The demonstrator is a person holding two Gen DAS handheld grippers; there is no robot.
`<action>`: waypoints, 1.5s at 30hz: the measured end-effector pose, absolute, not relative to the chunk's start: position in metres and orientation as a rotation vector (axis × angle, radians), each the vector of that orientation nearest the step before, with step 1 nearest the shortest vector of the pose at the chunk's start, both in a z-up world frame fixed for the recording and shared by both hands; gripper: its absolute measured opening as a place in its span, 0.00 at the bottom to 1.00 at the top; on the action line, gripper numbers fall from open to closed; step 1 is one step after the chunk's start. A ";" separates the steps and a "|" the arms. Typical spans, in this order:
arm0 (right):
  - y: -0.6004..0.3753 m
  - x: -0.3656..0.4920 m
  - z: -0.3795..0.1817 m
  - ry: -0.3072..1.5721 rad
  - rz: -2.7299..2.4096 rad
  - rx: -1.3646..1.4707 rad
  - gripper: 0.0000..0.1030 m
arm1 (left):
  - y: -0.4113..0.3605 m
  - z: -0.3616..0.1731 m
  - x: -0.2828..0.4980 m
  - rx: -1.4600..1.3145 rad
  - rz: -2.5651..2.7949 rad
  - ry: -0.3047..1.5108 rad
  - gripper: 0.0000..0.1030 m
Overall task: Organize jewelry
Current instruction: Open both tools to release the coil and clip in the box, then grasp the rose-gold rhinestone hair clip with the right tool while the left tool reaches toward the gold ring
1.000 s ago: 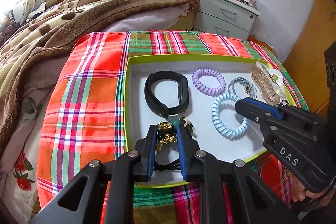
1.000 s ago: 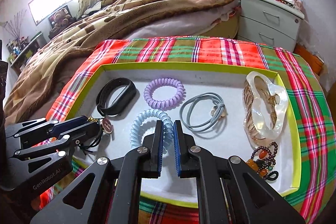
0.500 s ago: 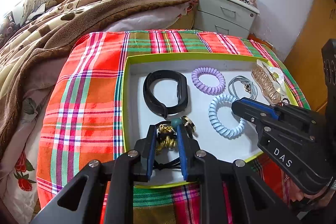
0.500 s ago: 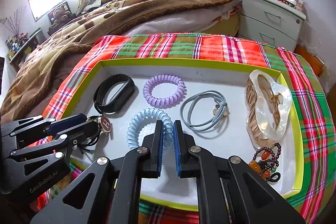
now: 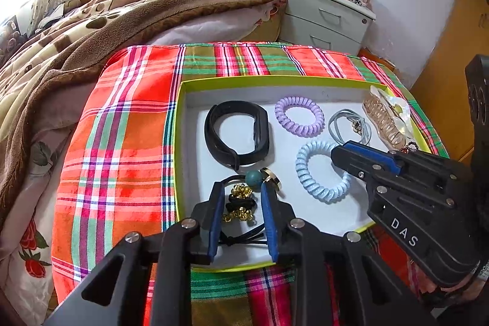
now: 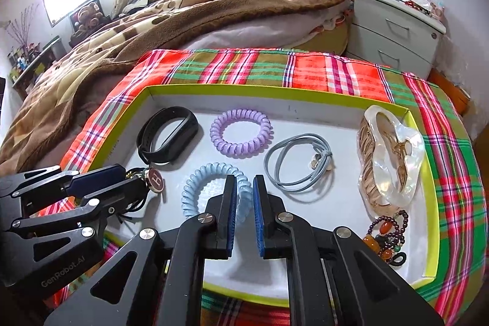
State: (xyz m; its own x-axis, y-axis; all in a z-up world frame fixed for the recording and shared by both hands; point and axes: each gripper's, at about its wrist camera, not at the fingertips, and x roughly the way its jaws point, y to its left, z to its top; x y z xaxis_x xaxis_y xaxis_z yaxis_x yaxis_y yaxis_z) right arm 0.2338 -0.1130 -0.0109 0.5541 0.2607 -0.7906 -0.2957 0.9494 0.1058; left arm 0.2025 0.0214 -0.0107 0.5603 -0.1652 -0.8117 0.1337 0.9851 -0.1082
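Inside one tray (image 6: 429,182)—two coil ties (image 6: 241,136), one black band (image 6: 168,136)—both grippers' jaws are opening, gripping nothing.

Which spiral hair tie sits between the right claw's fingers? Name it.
The pale blue spiral plastic hair tie; the lilac spiral plastic hair tie lies farther back, clear of the opening right claw.

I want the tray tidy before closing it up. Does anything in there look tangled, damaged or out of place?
Mostly tidy. The black cord necklace with gold bells lies bunched in the tray's near corner between the opening left gripper, its pendant askew. The right gripper, also opening, straddles the blue coil tie.
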 end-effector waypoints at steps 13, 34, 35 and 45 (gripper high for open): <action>-0.120 0.223 0.002 0.890 0.316 -0.012 0.20 | 0.024 -0.001 0.194 -0.045 -0.171 0.945 0.32; -0.179 0.151 0.037 0.779 0.239 0.098 0.28 | 0.016 0.026 0.138 -0.079 -0.236 0.877 0.36; -0.184 0.146 0.037 0.778 0.228 0.105 0.28 | 0.014 0.025 0.135 -0.077 -0.248 0.879 0.36; -0.226 0.112 0.015 0.823 0.144 0.140 0.30 | -0.013 0.013 0.117 -0.053 -0.331 0.912 0.37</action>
